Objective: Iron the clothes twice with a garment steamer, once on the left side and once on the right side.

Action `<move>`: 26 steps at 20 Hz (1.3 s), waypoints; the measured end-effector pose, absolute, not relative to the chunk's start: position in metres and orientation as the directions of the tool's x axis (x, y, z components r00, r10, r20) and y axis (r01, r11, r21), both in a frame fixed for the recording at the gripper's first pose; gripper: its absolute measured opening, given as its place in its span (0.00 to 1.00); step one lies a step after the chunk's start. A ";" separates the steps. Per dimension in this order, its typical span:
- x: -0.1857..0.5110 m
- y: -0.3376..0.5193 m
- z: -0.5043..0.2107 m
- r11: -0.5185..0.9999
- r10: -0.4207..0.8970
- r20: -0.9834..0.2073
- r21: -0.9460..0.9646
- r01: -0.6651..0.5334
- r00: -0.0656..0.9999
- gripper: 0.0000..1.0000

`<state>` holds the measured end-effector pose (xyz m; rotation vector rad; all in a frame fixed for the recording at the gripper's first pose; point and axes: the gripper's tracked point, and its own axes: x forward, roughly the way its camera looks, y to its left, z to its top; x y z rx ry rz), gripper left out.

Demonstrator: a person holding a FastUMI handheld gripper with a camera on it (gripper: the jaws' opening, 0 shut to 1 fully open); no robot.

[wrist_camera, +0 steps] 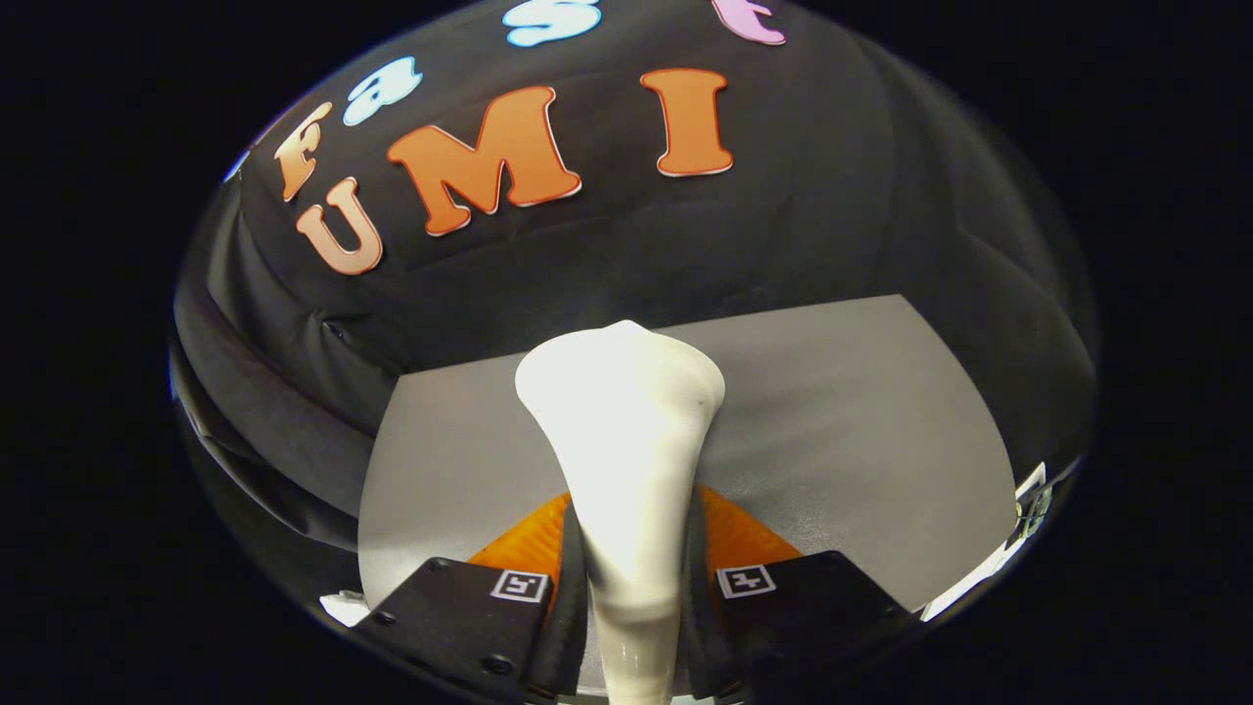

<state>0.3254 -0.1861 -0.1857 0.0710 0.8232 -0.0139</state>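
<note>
A white garment steamer (626, 441) stands up between my two fingers, its narrow handle clamped between them and its wider head flaring out beyond their tips. My gripper (631, 568) is shut on that handle, both fingers pressing its sides. Beyond and beneath the steamer lies a flat grey cloth (842, 431), spread smooth over the surface and reaching back to the booth wall. The steamer head hangs above the middle of the cloth; whether it touches the cloth I cannot tell.
The black cloth booth wall (607, 245) rises right behind the grey cloth and wraps round its left and right sides. A white edge strip (979, 578) runs along the near right side of the surface.
</note>
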 end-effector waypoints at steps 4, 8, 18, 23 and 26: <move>0.315 -0.192 -0.159 0.994 0.006 -0.661 0.082 0.065 0.750 0.48; 0.302 -0.196 -0.137 0.986 -0.006 -0.610 0.126 0.105 0.793 0.48; 0.245 -0.194 -0.100 0.939 -0.092 -0.478 0.251 0.236 0.873 0.48; 0.204 -0.184 -0.076 0.943 -0.151 -0.418 0.211 0.257 0.896 0.48; 0.174 -0.160 -0.052 0.947 -0.170 -0.374 0.195 0.257 0.911 0.48</move>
